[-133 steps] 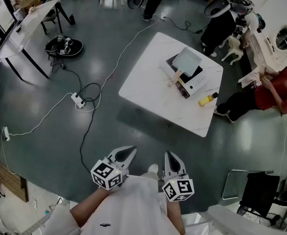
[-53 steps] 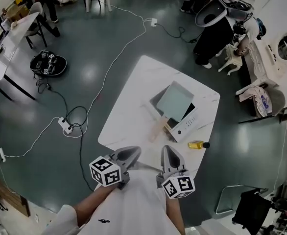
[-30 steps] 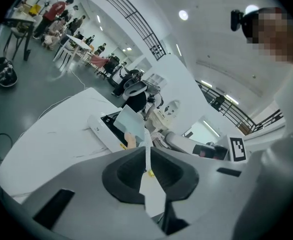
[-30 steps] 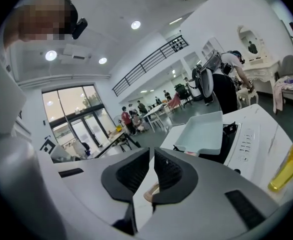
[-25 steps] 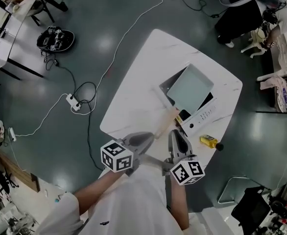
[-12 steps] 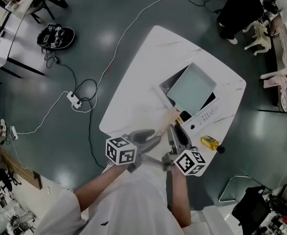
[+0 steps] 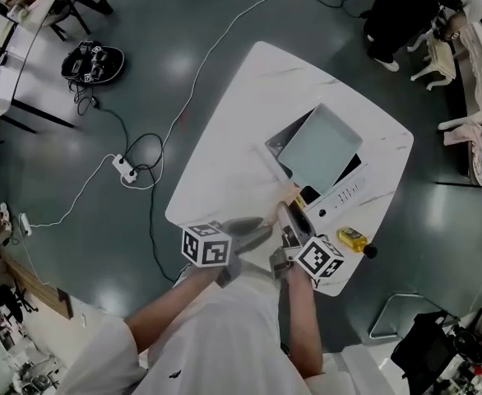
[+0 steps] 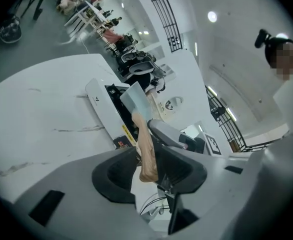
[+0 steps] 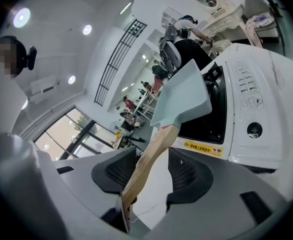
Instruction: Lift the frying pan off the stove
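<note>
In the head view two bare forearms rise from the bottom centre of the frame toward the near corner of the white table [image 7: 241, 138]; the left one angles up and to the right, carrying the left gripper [image 7: 256, 230] low over the table edge, tipped a little downward; its jaws have just been opening and stand wide, and its own view shows the butt end of the wooden handle [image 8: 147, 154] between them, the pads not pressing it; just to the right, the right gripper [image 7: 286, 220] points up the frame along the handle [image 7: 289, 194], rolled so its marker cube faces lower right; its jaws have likewise just been opening and are spread, the handle [image 9: 146, 169] running between them with a gap on each side; further right, at centre frame, the pale square frying pan [image 7: 319, 148] sits on the white stove [image 7: 344, 192], not lifted; a yellow bottle [image 7: 352, 237] lies near the table's right edge.
</note>
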Demonstrator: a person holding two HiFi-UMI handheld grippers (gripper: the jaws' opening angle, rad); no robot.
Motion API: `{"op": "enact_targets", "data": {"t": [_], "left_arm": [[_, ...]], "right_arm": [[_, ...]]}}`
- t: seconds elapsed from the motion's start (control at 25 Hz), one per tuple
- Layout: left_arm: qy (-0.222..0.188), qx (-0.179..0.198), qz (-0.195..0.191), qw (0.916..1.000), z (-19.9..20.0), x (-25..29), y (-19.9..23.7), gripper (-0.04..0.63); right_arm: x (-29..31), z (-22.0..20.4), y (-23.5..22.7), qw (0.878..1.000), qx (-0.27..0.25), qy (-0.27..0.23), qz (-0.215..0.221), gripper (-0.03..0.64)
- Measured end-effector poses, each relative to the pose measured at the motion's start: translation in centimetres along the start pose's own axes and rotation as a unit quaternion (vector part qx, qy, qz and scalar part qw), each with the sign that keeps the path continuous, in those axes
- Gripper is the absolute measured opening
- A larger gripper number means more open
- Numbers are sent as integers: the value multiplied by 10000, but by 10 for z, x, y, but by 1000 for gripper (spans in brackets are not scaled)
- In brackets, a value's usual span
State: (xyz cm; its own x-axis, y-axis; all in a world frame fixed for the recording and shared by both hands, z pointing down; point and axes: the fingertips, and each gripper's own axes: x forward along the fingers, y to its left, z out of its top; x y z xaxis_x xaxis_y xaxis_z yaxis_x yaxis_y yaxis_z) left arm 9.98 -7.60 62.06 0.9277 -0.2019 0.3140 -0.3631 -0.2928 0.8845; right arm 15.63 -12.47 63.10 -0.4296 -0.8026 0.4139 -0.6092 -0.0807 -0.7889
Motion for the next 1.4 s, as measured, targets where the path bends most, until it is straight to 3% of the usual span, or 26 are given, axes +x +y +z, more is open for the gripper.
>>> {"op": "enact_targets", "data": {"t": [0.24, 0.52, 0.72, 0.88, 1.08, 1.16, 1.24, 1.4], "left_arm": [[-216, -325, -115, 9992, 2, 2, 3, 86], [-162, -397, -185, 9989, 2, 6, 6, 84], [-175, -468, -222, 9985, 1, 6, 4, 81], [-290, -472, -195, 9983, 3, 4, 4, 81], [-249, -499, -192, 9983, 2, 7, 10, 140], [-194, -620, -327, 9974, 0, 7, 7, 133], [-146, -744, -461, 9961, 0, 9, 4, 81], [-86, -750, -449, 9961, 0, 9, 3, 72]], "right_arm": [[9, -1, -7, 9988, 425, 45, 226, 176], [17, 3, -8, 9980, 542, 45, 315, 186], [27, 2, -7, 9931, 1016, 89, 579, 192], [31, 6, -2, 9891, 1153, 28, 920, 156], [30, 5, -13, 9878, 1333, 14, 803, 135], [29, 4, -13, 9870, 1400, -11, 795, 132], [28, 3, -15, 9855, 1519, -47, 757, 129], [28, 1, -15, 9828, 1675, -90, 777, 124]]}}
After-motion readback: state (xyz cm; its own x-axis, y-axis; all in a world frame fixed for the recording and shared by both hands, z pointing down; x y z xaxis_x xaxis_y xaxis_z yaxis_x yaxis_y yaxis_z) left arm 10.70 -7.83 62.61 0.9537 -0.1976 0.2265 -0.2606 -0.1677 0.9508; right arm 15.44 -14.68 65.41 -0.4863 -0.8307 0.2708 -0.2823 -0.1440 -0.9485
